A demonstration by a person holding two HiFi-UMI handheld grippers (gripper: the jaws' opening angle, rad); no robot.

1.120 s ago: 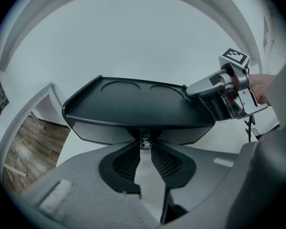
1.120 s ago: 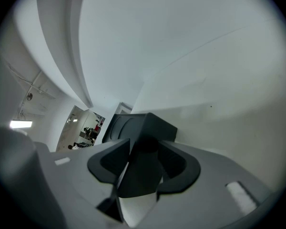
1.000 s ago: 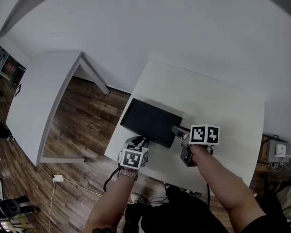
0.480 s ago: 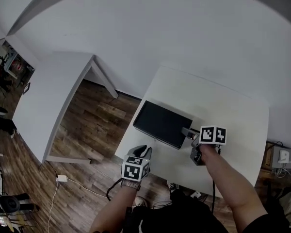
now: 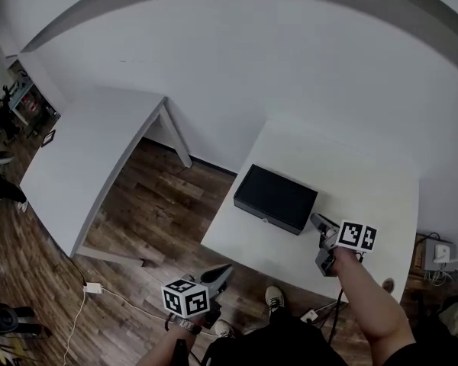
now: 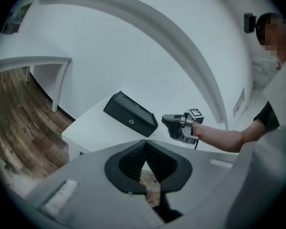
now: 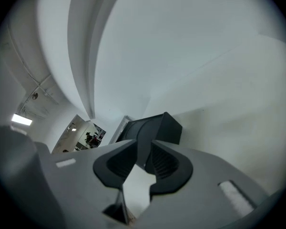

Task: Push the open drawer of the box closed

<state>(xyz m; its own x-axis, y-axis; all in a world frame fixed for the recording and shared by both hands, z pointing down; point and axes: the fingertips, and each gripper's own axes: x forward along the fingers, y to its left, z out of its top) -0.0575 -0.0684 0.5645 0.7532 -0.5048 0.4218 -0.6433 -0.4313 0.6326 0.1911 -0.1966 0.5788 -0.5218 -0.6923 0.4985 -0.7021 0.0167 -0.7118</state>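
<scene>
Drawer (image 6: 121, 116) looks pushed home, and both hands are backing off. Nearest, the left gripper (image 5: 217, 271) has dropped right off the desk (image 5: 351, 174) edge and hangs over the wooden floor (image 5: 153, 197), where a second ago it was up at the box front. Its jaws are pressed together on nothing. Next out, the right gripper (image 5: 318, 221) has slid back too, clear of the end of the box (image 5: 276, 199) it was touching. Its jaws are closing with a narrow gap left and nothing between them. Beyond both, the black box sits alone toward the desk's left side, untouched. I'd call the job done, with the hands simply retreating.

From overhead you get only the box's top, so the drawer can't be judged there. The left gripper view settles it: the front face with its round knob (image 6: 131, 121) lies flush with the case, no lip showing. The right gripper view catches the box end-on over its jaws, and far off a lit doorway (image 7: 88, 137) that the other views miss.
</scene>
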